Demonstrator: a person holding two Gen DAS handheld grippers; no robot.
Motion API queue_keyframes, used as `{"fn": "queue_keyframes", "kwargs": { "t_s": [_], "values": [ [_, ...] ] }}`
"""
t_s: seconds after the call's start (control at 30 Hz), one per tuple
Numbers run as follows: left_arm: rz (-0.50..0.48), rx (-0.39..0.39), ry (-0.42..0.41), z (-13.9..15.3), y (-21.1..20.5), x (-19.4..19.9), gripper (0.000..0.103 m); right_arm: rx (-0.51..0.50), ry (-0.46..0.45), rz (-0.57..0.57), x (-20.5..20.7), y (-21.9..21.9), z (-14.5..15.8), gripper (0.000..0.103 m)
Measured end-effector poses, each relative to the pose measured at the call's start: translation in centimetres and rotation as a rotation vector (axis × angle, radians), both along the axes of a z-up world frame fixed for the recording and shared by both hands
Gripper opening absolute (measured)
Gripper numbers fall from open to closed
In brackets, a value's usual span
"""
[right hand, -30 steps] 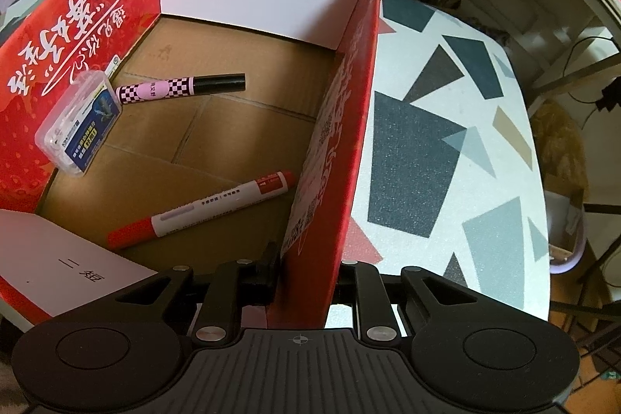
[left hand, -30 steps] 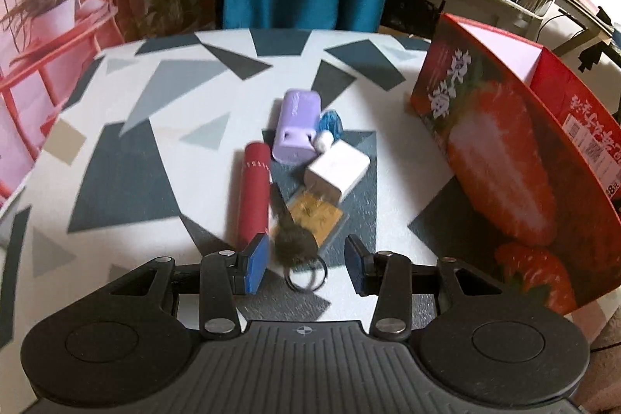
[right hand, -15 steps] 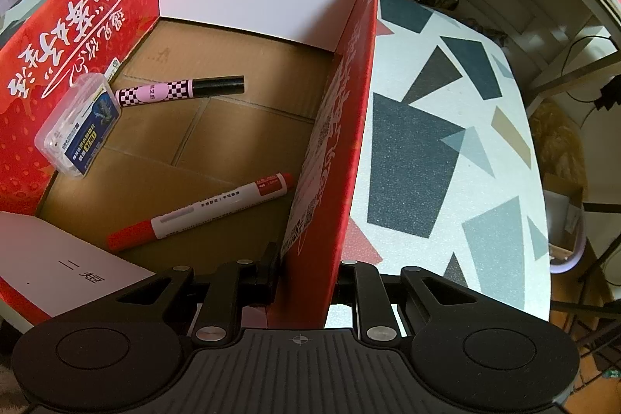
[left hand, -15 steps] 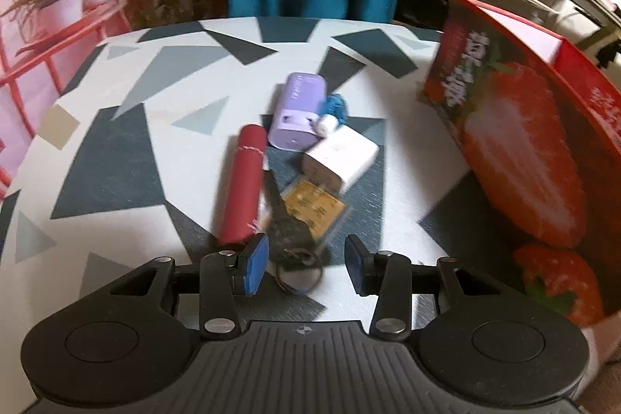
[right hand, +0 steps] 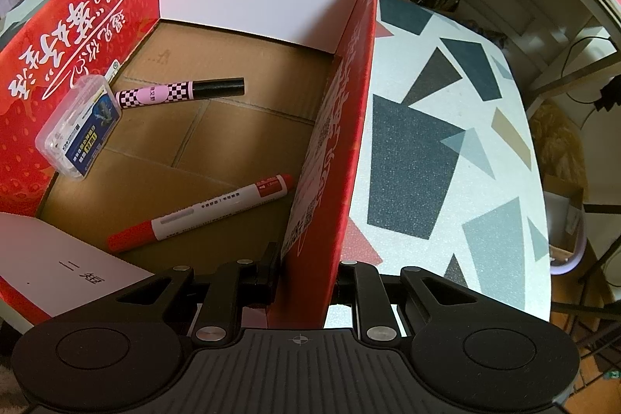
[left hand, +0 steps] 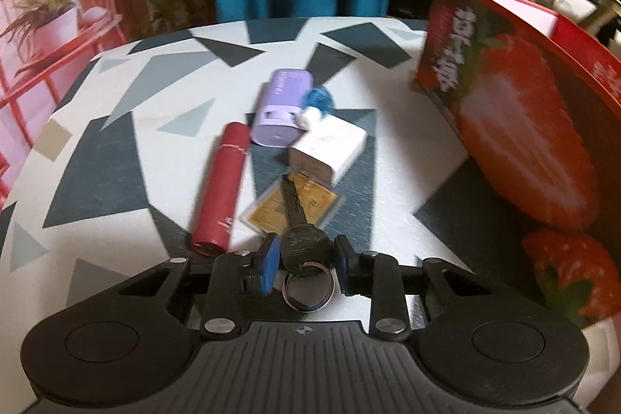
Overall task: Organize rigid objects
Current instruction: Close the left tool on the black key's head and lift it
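A dark key (left hand: 300, 243) on a metal ring (left hand: 308, 291) lies on the patterned table, its blade across a gold card (left hand: 271, 208). My left gripper (left hand: 304, 258) straddles the key's head, jaws closing, with thin gaps still showing at both pads. Beyond it lie a red tube (left hand: 223, 185), a purple case (left hand: 281, 111), a white charger block (left hand: 330, 150) and a small blue-and-white item (left hand: 320, 99). My right gripper (right hand: 306, 278) is shut on the near wall of the red strawberry box (right hand: 341, 103).
Inside the box lie a pink checked marker (right hand: 178, 92), a red-and-white marker (right hand: 217, 212) and a clear plastic case (right hand: 77, 127). From the left wrist, the box (left hand: 524, 127) stands at the right. A red plant rack (left hand: 58, 26) stands beyond the table's far left edge.
My left gripper moved forward and down until the key's head came between its fingers, and its jaws narrowed. The right gripper and the box stayed still.
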State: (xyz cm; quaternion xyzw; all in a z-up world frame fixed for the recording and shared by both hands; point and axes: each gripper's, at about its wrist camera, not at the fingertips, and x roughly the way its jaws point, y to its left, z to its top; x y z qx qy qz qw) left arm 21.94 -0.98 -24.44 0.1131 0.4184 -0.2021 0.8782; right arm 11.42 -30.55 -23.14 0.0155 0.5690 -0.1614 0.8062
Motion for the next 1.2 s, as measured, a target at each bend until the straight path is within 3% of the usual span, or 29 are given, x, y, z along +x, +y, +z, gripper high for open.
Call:
{"fn": "queue_keyframes", "kwargs": {
  "t_s": [0.27, 0.8, 1.2],
  "values": [
    [-0.084, -0.014, 0.001, -0.3, -1.9, -1.9, 0.032, -0.021, -0.024, -0.015, -0.2, 0.3, 0.1, 0.017],
    [-0.068, -0.027, 0.006, -0.4, -2.0, -1.9, 0.032, -0.035, -0.094, 0.004, -0.8, 0.2, 0.3, 0.017],
    [-0.067, -0.025, 0.009, -0.4, -2.0, -1.8, 0.033, -0.029, -0.067, 0.004, -0.4, 0.3, 0.2, 0.018]
  ]
}}
